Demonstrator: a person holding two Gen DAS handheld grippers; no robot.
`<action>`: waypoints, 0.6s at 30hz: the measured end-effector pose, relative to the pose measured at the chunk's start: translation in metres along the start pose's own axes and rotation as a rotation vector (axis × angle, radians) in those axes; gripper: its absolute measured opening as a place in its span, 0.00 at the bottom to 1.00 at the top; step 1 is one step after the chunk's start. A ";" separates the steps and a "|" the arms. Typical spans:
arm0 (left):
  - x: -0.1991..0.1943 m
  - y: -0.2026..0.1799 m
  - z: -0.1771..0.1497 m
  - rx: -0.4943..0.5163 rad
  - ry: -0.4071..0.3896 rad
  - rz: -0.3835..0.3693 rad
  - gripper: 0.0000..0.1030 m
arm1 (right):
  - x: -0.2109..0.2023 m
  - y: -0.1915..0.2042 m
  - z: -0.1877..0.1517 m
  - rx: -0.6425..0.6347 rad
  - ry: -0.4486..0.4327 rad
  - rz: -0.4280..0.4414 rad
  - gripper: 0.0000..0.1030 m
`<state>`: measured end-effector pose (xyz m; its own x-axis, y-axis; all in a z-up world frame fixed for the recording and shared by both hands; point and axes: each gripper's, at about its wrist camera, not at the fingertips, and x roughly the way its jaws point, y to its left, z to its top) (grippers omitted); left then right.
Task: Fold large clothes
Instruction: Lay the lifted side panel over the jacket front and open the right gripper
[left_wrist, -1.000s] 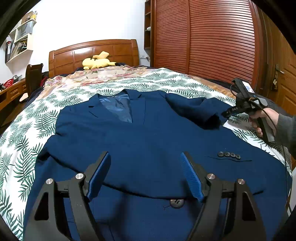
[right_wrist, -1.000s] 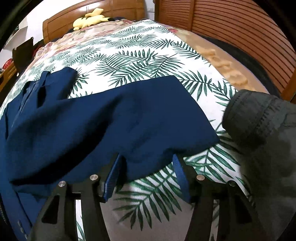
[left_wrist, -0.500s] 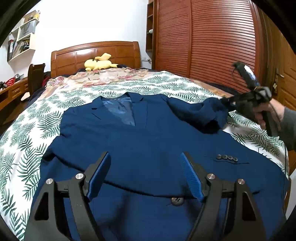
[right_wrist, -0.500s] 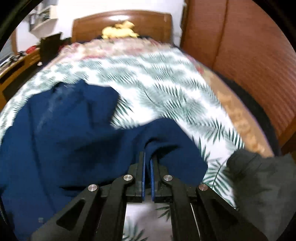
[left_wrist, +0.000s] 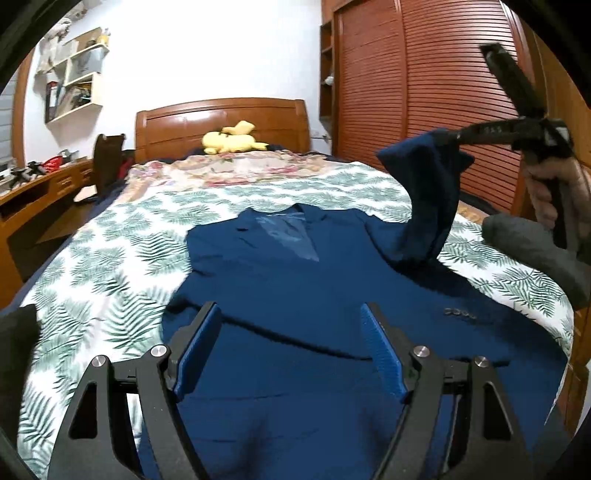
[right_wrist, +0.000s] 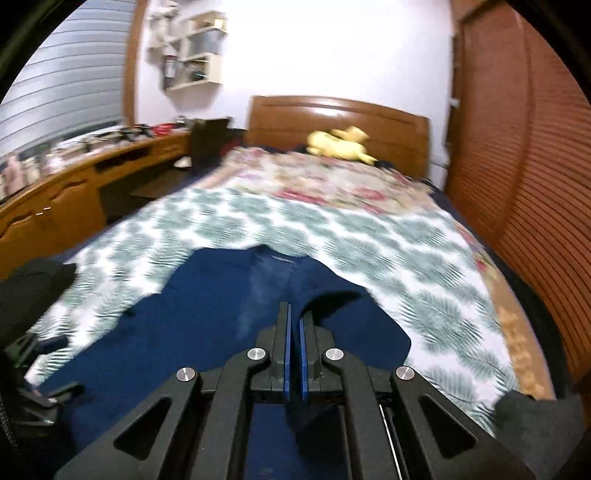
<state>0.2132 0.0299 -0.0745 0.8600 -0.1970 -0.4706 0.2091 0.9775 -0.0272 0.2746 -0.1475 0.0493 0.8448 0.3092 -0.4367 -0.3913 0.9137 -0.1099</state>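
A navy blue suit jacket (left_wrist: 295, 280) lies face up on the leaf-print bed cover, collar toward the headboard. My left gripper (left_wrist: 291, 328) is open and empty, hovering over the jacket's lower front. My right gripper (right_wrist: 294, 314) is shut on the jacket's right sleeve (left_wrist: 428, 199) and holds its end high above the bed; in the left wrist view the gripper (left_wrist: 454, 137) is at the upper right. The sleeve hangs down to the shoulder. The jacket also shows in the right wrist view (right_wrist: 207, 302).
A yellow plush toy (left_wrist: 232, 142) lies by the wooden headboard. A wooden wardrobe (left_wrist: 424, 92) stands along the right side of the bed. A desk (right_wrist: 66, 184) runs along the left. A dark grey garment (left_wrist: 539, 254) lies at the bed's right edge.
My right gripper closed on the sleeve end and lifted it well above the bed, toward the jacket's middle. My left gripper stayed open and rose a little.
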 end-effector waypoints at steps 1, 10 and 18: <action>-0.003 0.004 -0.002 -0.002 0.001 0.011 0.75 | -0.003 0.012 0.000 -0.014 -0.005 0.030 0.03; -0.020 0.021 -0.010 -0.008 -0.003 0.066 0.75 | -0.002 0.083 -0.066 -0.092 0.128 0.172 0.04; -0.027 0.026 -0.013 -0.010 -0.011 0.071 0.75 | 0.018 0.107 -0.116 -0.076 0.215 0.193 0.04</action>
<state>0.1894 0.0613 -0.0744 0.8778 -0.1281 -0.4617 0.1428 0.9897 -0.0031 0.2054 -0.0749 -0.0738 0.6583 0.4051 -0.6344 -0.5703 0.8185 -0.0691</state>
